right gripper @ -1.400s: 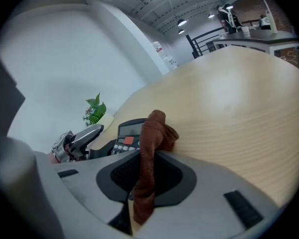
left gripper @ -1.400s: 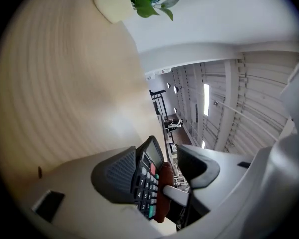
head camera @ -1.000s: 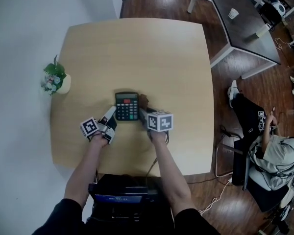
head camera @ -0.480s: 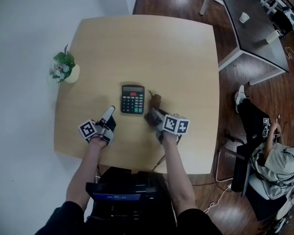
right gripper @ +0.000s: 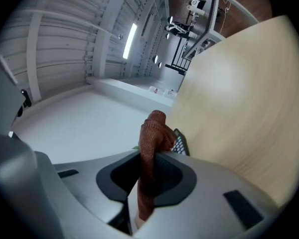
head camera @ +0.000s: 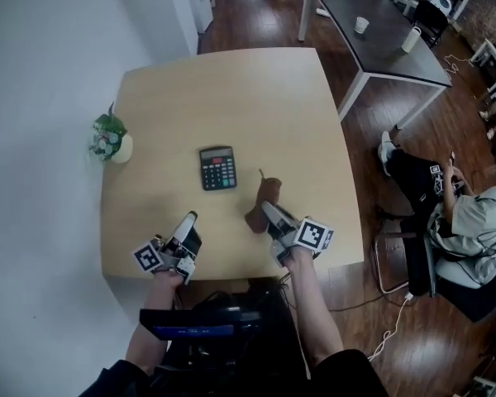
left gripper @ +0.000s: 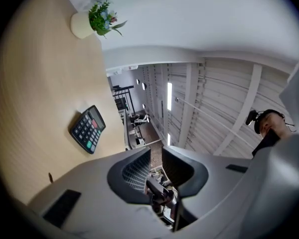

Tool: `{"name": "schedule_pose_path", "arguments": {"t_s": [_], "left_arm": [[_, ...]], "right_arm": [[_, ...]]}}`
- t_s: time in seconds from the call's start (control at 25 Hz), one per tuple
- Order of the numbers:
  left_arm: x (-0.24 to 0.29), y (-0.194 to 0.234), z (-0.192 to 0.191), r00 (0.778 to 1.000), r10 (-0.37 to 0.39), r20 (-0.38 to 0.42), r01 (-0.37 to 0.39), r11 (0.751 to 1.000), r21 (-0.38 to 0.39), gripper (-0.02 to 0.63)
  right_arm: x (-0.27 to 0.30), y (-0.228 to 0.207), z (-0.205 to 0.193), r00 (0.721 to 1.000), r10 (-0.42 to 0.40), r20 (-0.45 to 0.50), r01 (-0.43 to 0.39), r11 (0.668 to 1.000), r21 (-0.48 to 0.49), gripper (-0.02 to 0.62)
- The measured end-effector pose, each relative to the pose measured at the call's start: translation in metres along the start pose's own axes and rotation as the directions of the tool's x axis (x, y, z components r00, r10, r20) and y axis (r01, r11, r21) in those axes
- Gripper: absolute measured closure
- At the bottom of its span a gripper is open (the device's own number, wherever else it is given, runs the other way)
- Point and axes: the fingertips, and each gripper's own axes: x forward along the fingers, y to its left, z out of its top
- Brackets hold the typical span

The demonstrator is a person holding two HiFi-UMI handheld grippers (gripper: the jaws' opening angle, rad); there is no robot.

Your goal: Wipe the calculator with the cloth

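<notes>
The big wooden table [head camera: 231,81] has the calculator [head camera: 217,168] lying flat on it, keys up, about in the middle.

The left gripper [head camera: 188,222] is well away from the calculator, on the person's side and a bit to the left. Its jaws have just been closing. Now there is only a thin gap between them, and nothing is in it.

The right gripper [head camera: 273,215] is near the calculator, to its right and closer to the person. Its jaws are pinched tight on the brown cloth [head camera: 266,203].

The cloth sticks out in a bunch from those jaws. It does not touch the calculator.

No wiping is going on right now. I think the wiping is either finished or the cloth must go back onto the keys. I cannot tell which.
</notes>
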Motion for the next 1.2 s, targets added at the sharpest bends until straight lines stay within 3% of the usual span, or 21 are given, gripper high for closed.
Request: {"name": "schedule_pose_path", "arguments": {"t_s": [0.24, 0.56, 1.0, 1.2], "left_arm": [[-0.058, -0.068, -0.015, 0.989, -0.142, -0.033, 0.144, 0.989, 0.038, 0.560], [-0.137, -0.129, -0.054, 0.967, -0.254, -0.005, 0.254, 0.967, -0.016, 0.566], [-0.158, -0.194, -0.078, 0.956, -0.293, -0.034, 0.294, 0.955, 0.037, 0.572], [-0.147, -0.220, -0.100, 0.950, -0.307, -0.052, 0.310, 0.947, 0.081, 0.574]], "right_arm": [[-0.048, 0.109, -0.037, 0.975, 0.124, 0.185, -0.120, 0.992, -0.037, 0.532], [-0.113, 0.188, -0.122, 0.954, 0.166, 0.249, -0.166, 0.986, -0.022, 0.532], [-0.142, 0.295, -0.115, 0.887, 0.375, 0.268, -0.349, 0.927, -0.140, 0.532], [-0.174, 0.313, -0.113, 0.869, 0.424, 0.254, -0.382, 0.902, -0.199, 0.532]]}}
